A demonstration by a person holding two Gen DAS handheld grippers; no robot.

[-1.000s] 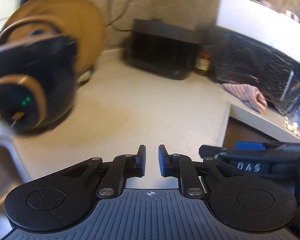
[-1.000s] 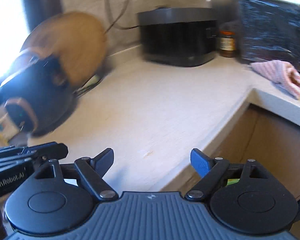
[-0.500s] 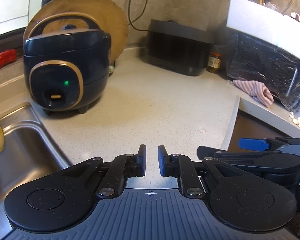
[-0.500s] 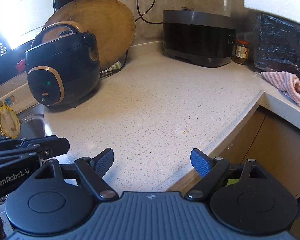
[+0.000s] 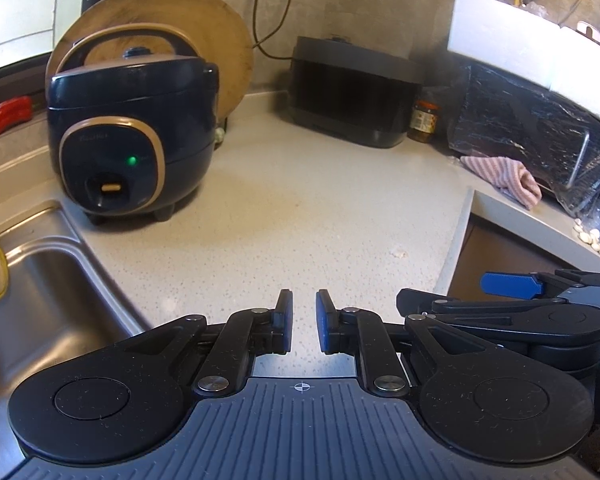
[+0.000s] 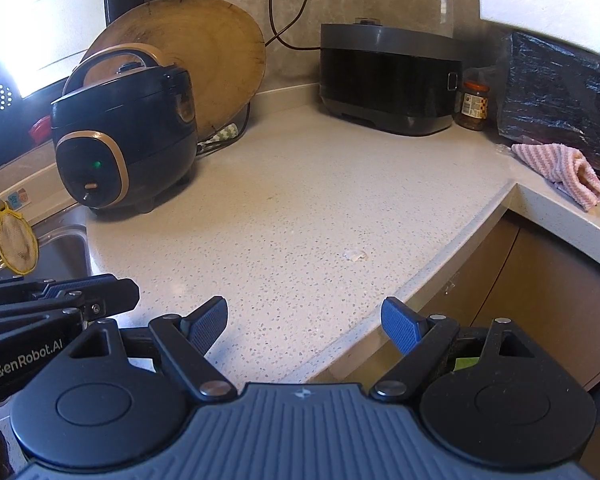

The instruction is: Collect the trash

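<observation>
A small pale scrap of trash (image 6: 355, 255) lies on the speckled counter near its curved front edge; it also shows in the left wrist view (image 5: 399, 251). My right gripper (image 6: 305, 326) is open and empty, low over the counter, with the scrap a short way ahead of it. My left gripper (image 5: 304, 322) has its jaws nearly closed with a narrow gap and holds nothing; it sits left of the scrap. Each gripper shows at the edge of the other's view.
A dark blue rice cooker (image 6: 126, 140) stands at left before a round wooden board (image 6: 204, 52). A black appliance (image 6: 388, 80), a jar (image 6: 473, 106) and a pink striped cloth (image 6: 560, 168) sit at the back and right. A steel sink (image 5: 36, 280) lies left.
Both views swung and then steadied from blur to sharp. The grippers have eased slightly forward over the counter. Jaw openings are unchanged.
</observation>
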